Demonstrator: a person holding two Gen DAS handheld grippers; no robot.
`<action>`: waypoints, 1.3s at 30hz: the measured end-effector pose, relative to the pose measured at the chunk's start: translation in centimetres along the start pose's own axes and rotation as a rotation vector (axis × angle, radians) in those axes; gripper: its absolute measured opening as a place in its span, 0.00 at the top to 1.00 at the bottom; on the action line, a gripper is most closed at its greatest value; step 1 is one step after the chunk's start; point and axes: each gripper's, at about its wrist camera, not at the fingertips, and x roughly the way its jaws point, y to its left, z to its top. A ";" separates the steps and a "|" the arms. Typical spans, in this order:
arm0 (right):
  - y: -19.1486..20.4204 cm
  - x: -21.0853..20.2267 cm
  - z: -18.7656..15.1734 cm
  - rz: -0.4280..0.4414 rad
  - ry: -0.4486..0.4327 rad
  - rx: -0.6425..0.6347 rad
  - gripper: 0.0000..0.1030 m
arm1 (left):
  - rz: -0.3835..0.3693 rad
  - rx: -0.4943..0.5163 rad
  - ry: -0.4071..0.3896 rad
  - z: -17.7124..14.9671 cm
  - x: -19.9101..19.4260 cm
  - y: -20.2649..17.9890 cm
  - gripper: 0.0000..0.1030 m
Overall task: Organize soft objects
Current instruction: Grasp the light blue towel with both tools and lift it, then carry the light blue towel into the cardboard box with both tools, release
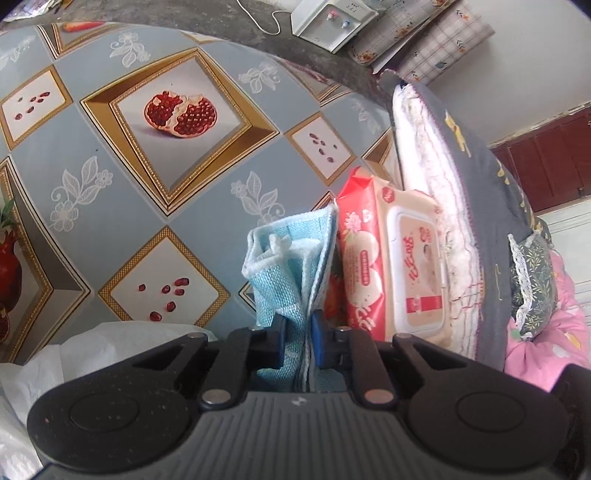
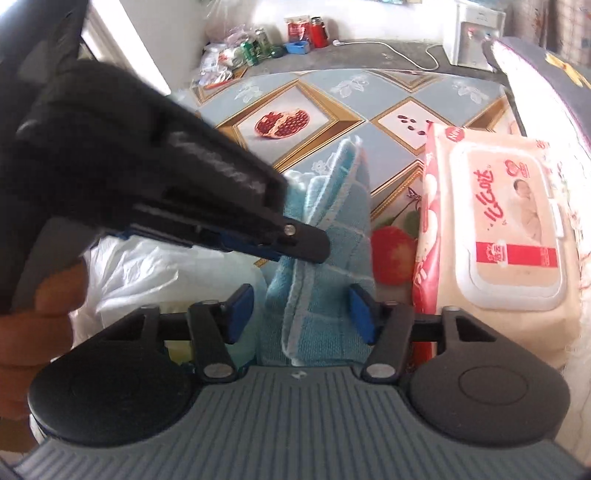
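A folded light blue towel [image 1: 295, 258] stands on edge on the patterned table, leaning against a pack of wet wipes [image 1: 399, 266]. My left gripper [image 1: 300, 341] is shut on the blue towel's near edge. In the right wrist view the same towel [image 2: 332, 236] shows with the left gripper [image 2: 295, 243] clamped on it from the left. My right gripper [image 2: 301, 314] is open, its blue pads on either side of the towel's lower part without touching it. The wet wipes pack [image 2: 495, 236] stands to the right.
A grey and white folded cushion [image 1: 461, 206] stands behind the wipes, with pink bedding [image 1: 546, 339] beyond. A white plastic bag [image 2: 140, 273] lies at the left. Bottles and cans [image 2: 280, 40] and a white appliance [image 2: 476, 33] sit past the table's far edge.
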 end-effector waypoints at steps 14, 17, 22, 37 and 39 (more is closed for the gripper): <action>3.2 -10.7 -1.1 -0.024 -0.341 -0.076 0.84 | -0.064 0.159 -0.296 -3.9 -12.0 -5.3 0.87; 5.0 -14.1 -1.3 -0.030 -0.417 -0.115 0.84 | -0.082 0.176 -0.362 -5.2 -15.5 -6.3 0.87; 8.9 -18.1 -2.6 0.054 -0.467 -0.098 0.84 | -0.063 0.221 -0.453 -8.6 -21.5 -6.4 0.86; 28.0 -10.4 -4.3 0.425 -0.108 -0.026 0.84 | 0.215 -0.002 -0.486 -15.4 -31.2 12.7 0.86; 30.0 -8.2 -4.5 0.418 -0.038 0.005 0.84 | 0.221 -0.053 -0.445 -14.8 -30.6 16.1 0.86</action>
